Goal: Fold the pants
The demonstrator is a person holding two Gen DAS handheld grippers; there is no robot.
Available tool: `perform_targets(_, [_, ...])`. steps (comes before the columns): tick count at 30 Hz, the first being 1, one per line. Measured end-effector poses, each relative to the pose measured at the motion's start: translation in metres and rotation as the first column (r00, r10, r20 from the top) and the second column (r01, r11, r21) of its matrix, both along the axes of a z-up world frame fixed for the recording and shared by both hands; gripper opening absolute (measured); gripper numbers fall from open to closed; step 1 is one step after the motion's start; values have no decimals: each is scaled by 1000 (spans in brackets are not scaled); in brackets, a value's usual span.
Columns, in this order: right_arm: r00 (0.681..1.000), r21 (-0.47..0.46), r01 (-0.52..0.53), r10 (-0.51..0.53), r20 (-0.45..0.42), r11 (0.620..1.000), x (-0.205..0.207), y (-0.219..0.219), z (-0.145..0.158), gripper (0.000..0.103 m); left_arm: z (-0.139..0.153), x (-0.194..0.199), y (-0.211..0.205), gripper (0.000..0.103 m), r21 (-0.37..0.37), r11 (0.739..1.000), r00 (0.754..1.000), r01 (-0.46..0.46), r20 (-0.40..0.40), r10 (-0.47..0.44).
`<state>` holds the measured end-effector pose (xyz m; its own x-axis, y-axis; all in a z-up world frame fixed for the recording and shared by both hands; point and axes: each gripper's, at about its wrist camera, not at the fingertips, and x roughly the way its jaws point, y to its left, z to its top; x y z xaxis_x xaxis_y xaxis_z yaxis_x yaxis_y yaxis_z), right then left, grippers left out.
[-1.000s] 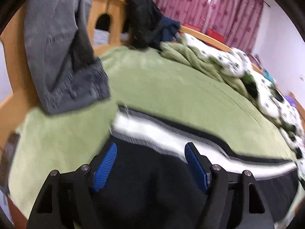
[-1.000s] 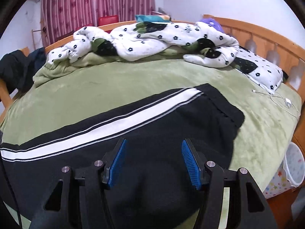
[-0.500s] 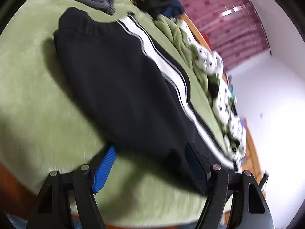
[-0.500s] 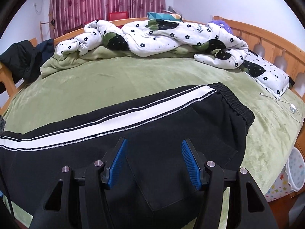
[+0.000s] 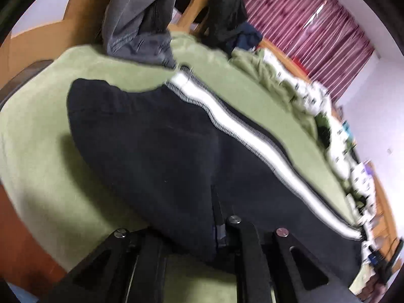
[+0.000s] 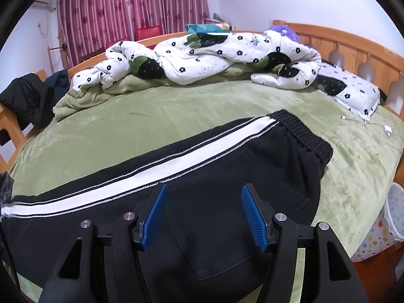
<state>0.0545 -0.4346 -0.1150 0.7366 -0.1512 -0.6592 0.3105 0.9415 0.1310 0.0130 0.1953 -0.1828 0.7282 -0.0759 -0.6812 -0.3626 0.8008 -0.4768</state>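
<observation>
Black pants [image 6: 227, 214] lay on the bed [image 6: 176, 116]; left gripper [image 5: 217, 229] was closing, pants fabric between; right gripper [image 6: 203, 217] gaped above them.

A green blanket [image 6: 176, 116] covers the bed. A white quilt with black flowers [image 6: 214, 53] lies bunched along the far side, and a matching pillow [image 6: 353, 93] rests next to the wooden headboard [image 6: 353, 48]. A white cable [image 6: 373, 125] lies on the blanket near the pillow. Red curtains [image 6: 126, 12] hang behind the bed. Grey jeans [image 5: 136, 20] hang over the wooden footboard [image 5: 32, 45].
</observation>
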Motion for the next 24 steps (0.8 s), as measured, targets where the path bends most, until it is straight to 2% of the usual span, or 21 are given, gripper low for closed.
perform_targets(1, [1000, 5, -11, 11, -6, 1000, 1, 1, -1, 60, -5, 0, 2, 25, -14, 1000, 999, -9, -32, 9])
perform_targets(3, [1000, -3, -25, 25, -5, 1000, 1, 4, -1, 60, -10, -8, 8, 28, -64, 998, 999, -4, -50, 0])
perform_targets(5, [999, -37, -44, 44, 2, 998, 1, 11, 2, 60, -3, -16, 2, 46, -53, 998, 997, 37, -71, -40])
perform_targets(6, [999, -50, -52, 52, 4, 997, 1, 13, 3, 60, 1, -23, -4, 49, -36, 997, 994, 74, -81, -77])
perform_targets(9, [997, -75, -71, 71, 4, 995, 3, 21, 5, 60, 14, -38, -25, 50, 14, 978, 975, 208, -86, -206])
perform_targets(12, [995, -127, -103, 103, -7, 987, 7, 34, 5, 60, 37, -46, -38, 50, 49, 960, 960, 277, -43, -275])
perform_targets(14, [992, -173, -125, 124, -20, 977, 9, 44, 3, 60, 56, -36, -40, 50, 73, 948, 951, 309, -9, -309])
perform_targets(17, [988, -232, -156, 150, -43, 960, 13, 57, -1, 60, 84, 7, -30, 52, 142, 940, 947, 311, 39, -319])
perform_targets(20, [983, -285, -181, 167, -74, 941, 15, 68, -7, 60, 89, 54, -6, 54, 194, 939, 957, 283, 12, -290])
perform_targets(24, [978, -321, -206, 185, -96, 925, 18, 75, -12, 60, 80, 100, 33, 54, 210, 947, 970, 242, -30, -241])
